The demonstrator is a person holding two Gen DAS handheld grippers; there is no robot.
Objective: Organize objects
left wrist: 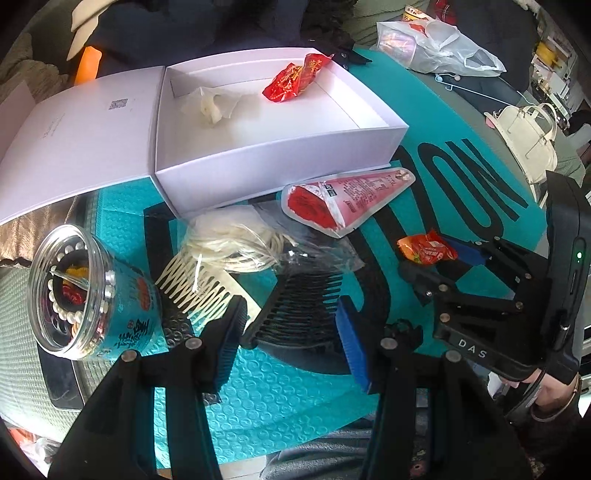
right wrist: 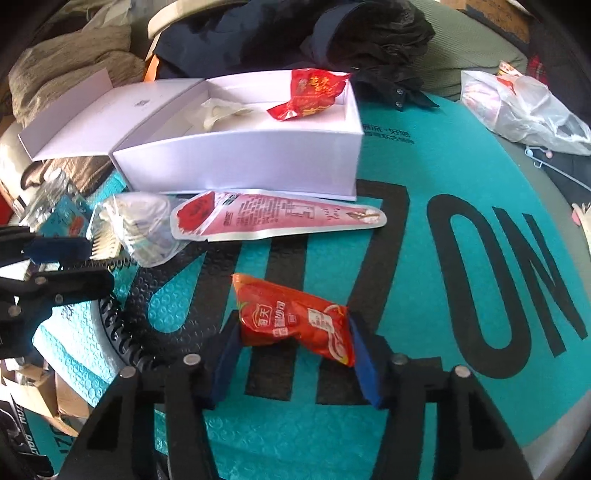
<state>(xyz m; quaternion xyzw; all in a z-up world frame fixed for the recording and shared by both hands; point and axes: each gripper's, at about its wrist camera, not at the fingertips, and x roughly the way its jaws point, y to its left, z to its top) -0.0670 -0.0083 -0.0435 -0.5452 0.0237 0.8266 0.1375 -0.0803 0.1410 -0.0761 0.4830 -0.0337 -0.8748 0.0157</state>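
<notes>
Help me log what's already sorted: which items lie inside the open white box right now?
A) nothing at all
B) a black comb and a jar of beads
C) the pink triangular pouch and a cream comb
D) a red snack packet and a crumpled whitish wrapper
D: inside the white box lie only a red snack packet and a crumpled whitish wrapper.

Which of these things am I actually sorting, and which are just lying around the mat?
Job:
open white cardboard box
black plastic comb in left gripper
orange-red sauce packet in right gripper
cream comb
pink triangular sachet
clear bead jar
clear bag of white cord

Lying about:
white plastic bag
white handbag
dark clothes
</notes>
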